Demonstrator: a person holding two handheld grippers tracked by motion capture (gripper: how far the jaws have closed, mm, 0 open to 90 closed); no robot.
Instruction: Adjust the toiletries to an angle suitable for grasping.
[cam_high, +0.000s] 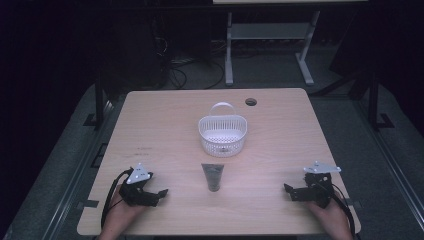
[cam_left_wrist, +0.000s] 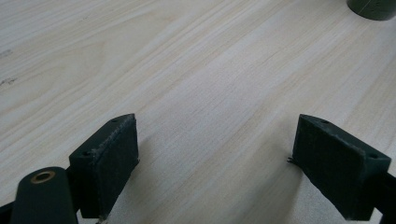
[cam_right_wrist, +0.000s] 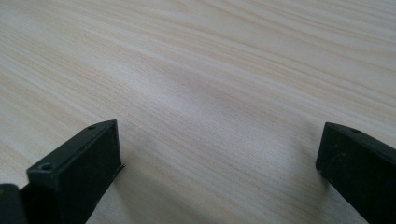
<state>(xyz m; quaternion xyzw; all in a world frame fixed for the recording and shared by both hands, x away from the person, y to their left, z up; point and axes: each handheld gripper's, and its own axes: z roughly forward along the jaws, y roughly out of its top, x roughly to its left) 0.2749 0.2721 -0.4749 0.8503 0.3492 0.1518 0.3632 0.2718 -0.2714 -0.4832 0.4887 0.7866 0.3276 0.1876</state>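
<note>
While both rest low, each tool (cam_left_wrist: 215, 163) gapes wide, empty.

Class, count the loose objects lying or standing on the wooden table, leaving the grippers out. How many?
2. A white basket stands at the table's centre; a dark tube lies just in front of it, apart from it, between the two grippers.

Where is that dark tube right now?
In the high view the tube lies near the table's front middle, just in front of the white basket, between the two tools.
</note>
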